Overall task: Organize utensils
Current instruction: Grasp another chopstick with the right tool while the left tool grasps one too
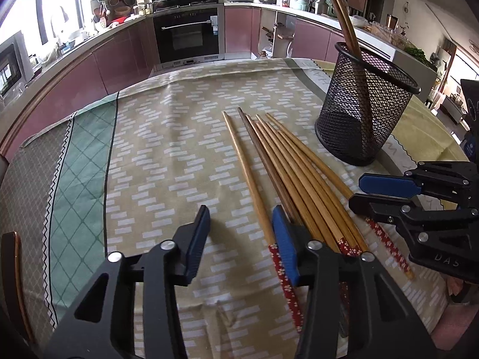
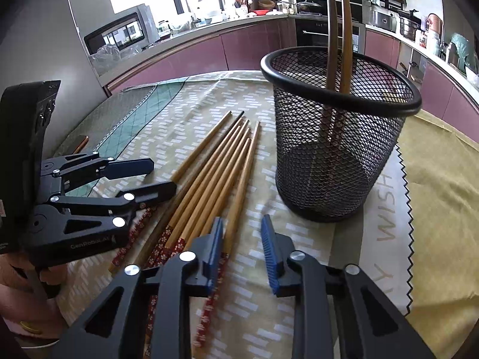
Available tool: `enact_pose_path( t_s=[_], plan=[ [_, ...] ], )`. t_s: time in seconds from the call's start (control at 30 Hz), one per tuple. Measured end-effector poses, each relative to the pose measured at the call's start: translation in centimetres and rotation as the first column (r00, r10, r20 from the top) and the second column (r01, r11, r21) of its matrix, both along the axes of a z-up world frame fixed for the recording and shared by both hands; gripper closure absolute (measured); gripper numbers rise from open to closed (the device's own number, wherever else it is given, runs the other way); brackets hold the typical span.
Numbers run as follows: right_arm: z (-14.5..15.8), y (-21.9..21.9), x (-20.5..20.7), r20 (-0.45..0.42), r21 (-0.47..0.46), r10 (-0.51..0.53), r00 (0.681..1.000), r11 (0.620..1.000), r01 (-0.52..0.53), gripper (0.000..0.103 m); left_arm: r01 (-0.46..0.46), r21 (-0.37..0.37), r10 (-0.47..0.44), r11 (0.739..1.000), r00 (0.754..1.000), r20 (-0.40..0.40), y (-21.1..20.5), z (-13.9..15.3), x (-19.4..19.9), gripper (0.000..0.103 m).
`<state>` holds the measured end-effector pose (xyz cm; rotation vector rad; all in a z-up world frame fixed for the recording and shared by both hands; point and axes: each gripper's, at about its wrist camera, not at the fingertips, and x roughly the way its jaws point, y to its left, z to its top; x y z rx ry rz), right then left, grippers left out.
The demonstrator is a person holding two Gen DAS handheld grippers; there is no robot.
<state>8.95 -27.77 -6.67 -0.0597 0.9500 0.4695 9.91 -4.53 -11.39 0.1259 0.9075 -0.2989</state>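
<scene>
Several wooden chopsticks [image 1: 287,176] with red flowered ends lie side by side on the patterned tablecloth [image 1: 167,137]; they also show in the right wrist view [image 2: 209,179]. A black mesh holder [image 1: 363,104] stands upright behind them with two chopsticks [image 1: 344,21] in it; it also shows in the right wrist view [image 2: 338,137]. My left gripper [image 1: 241,218] is open and empty, low over the handle ends, its right finger beside the leftmost chopstick. My right gripper [image 2: 242,230] is open and empty, just right of the chopstick bundle, in front of the holder.
The table's far edge [image 1: 209,68] borders a kitchen with pink cabinets and an oven [image 1: 187,34]. A yellow cloth [image 2: 443,179] with a zigzag edge lies right of the holder. A person's hand [image 2: 30,305] holds the left gripper.
</scene>
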Motion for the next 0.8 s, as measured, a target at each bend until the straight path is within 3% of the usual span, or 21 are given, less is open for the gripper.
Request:
enact_pose_path(
  t_s=[0.4, 0.57, 0.63, 0.8],
  plan=[
    [-0.3, 1.2, 1.1, 0.000, -0.007, -0.015, 1.000, 1.000, 0.015, 0.084, -0.014, -0.004, 0.014, 1.000, 1.000, -0.012, -0.1, 0.0, 1.9, 0.064],
    [-0.3, 0.8, 1.2, -0.010, 0.015, -0.035, 0.999, 0.999, 0.035, 0.096, -0.019, -0.020, 0.018, 1.000, 1.000, -0.017, -0.3, 0.0, 2.4, 0.083],
    [-0.4, 0.5, 1.1, -0.014, 0.027, -0.042, 0.999, 0.999, 0.042, 0.097, -0.022, -0.036, 0.021, 0.999, 1.000, -0.021, -0.3, 0.0, 2.4, 0.091],
    [-0.2, -0.4, 0.9, -0.015, 0.068, -0.067, 0.998, 0.995, 0.068, 0.097, -0.048, -0.069, 0.046, 0.996, 0.999, -0.026, 0.1, 0.0, 2.0, 0.095]
  ],
)
